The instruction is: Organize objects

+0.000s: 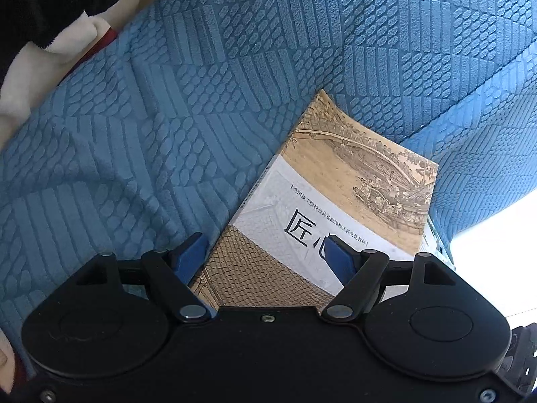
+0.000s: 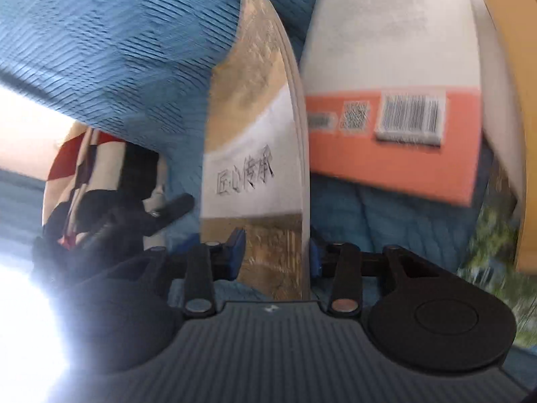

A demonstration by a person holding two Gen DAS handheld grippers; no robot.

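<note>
A book (image 1: 335, 201) with a tan drawing, a white band and black characters lies tilted on the blue textured cushion (image 1: 167, 117). My left gripper (image 1: 265, 257) hovers open over its near end. One blue pad (image 1: 189, 255) is beside the spine edge and the other sits above the cover. In the blurred right wrist view the same book (image 2: 255, 154) is seen nearly edge-on. My right gripper (image 2: 276, 255) straddles its near edge, with one pad on the cover side and one by the page edge. A gap shows on the cover side, so the jaws stand open around the book.
A second book (image 2: 392, 124) lies to the right, its white and orange back cover showing a barcode. A yellow-orange item (image 2: 517, 100) is at the far right. Black, cream and red cloth (image 1: 67, 33) lies at the upper left. Strong glare (image 2: 27, 319) washes out the lower left.
</note>
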